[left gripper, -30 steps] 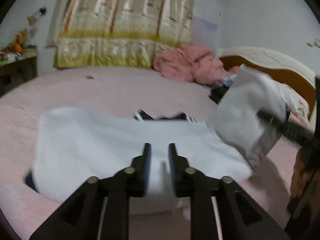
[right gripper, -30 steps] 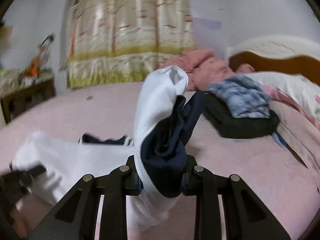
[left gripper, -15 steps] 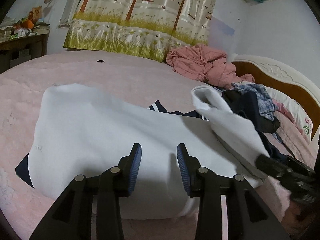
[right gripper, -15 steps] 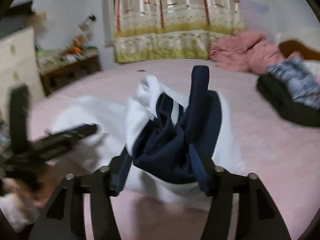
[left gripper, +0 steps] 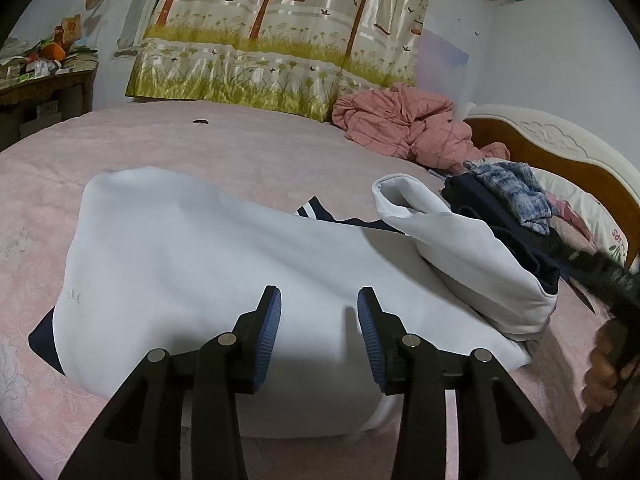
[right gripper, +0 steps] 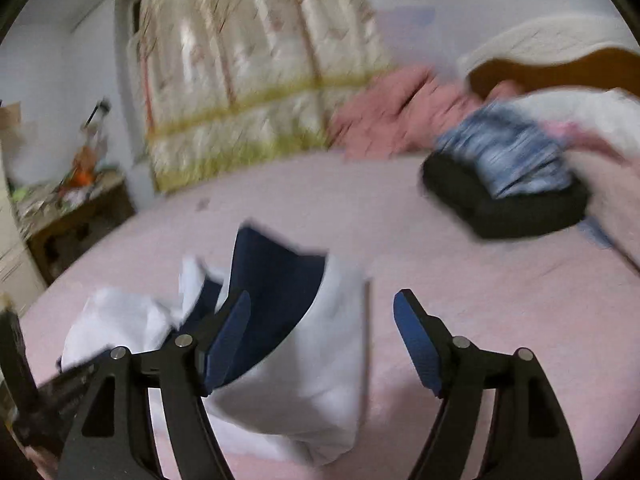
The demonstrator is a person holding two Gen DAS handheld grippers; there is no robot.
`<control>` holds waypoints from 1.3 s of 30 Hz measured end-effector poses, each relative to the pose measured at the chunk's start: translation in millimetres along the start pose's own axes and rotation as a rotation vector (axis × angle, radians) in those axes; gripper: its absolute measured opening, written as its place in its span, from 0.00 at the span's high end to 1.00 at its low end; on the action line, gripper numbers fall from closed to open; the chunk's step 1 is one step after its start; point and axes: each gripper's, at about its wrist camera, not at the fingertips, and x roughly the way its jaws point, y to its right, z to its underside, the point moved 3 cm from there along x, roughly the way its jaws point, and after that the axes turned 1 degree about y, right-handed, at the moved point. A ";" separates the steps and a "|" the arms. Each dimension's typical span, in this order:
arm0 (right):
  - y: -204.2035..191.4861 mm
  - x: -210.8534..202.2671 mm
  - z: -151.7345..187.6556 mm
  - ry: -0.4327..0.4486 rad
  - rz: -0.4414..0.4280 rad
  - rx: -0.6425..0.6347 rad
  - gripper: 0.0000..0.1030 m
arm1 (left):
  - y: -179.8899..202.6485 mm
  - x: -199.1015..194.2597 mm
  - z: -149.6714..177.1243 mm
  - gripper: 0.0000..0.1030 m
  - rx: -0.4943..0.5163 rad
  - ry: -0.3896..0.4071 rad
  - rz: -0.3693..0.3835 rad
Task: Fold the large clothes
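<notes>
The garment point(left gripper: 208, 264), white with navy parts, lies on the pink bed point(left gripper: 248, 148), on the near side of the dark clothes pile point(left gripper: 504, 204) by the headboard. It looks soft, thick and limp, so it should sag and need a hem or corner hold. The left gripper point(left gripper: 318, 320) is opening above the white cloth and grips nothing. The right gripper point(right gripper: 322, 344) is opening too; the folded sleeve point(right gripper: 304, 336) sits between its fingers, released.
</notes>
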 end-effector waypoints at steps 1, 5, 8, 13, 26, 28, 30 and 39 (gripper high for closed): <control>-1.8 10.5 5.7 -0.047 -0.034 0.015 0.28 | 0.4 0.6 0.1 0.59 0.001 0.000 0.000; -20.8 31.4 33.0 -0.129 -0.063 -0.044 0.27 | 1.2 1.3 -0.2 0.58 0.003 0.000 0.001; -35.6 27.6 37.7 -0.113 -0.045 -0.132 0.24 | 3.7 1.1 -0.7 0.58 0.004 0.000 0.002; -36.8 23.8 40.4 -0.100 -0.038 -0.140 0.24 | -2.9 -29.1 -19.6 0.55 0.041 0.020 -0.007; -47.5 15.3 43.6 -0.087 0.018 -0.246 0.24 | -92.1 -47.7 -6.2 0.14 -0.197 -0.123 -0.221; -49.5 16.7 44.5 -0.091 0.022 -0.259 0.23 | -97.0 -33.8 1.1 0.14 -0.244 -0.188 -0.147; -50.8 18.1 44.7 -0.095 0.025 -0.270 0.23 | -106.8 -19.8 13.8 0.13 -0.349 -0.245 -0.073; -86.0 23.9 55.3 -0.096 0.097 -0.476 0.25 | -97.8 -14.5 19.1 0.07 -0.340 -0.187 -0.104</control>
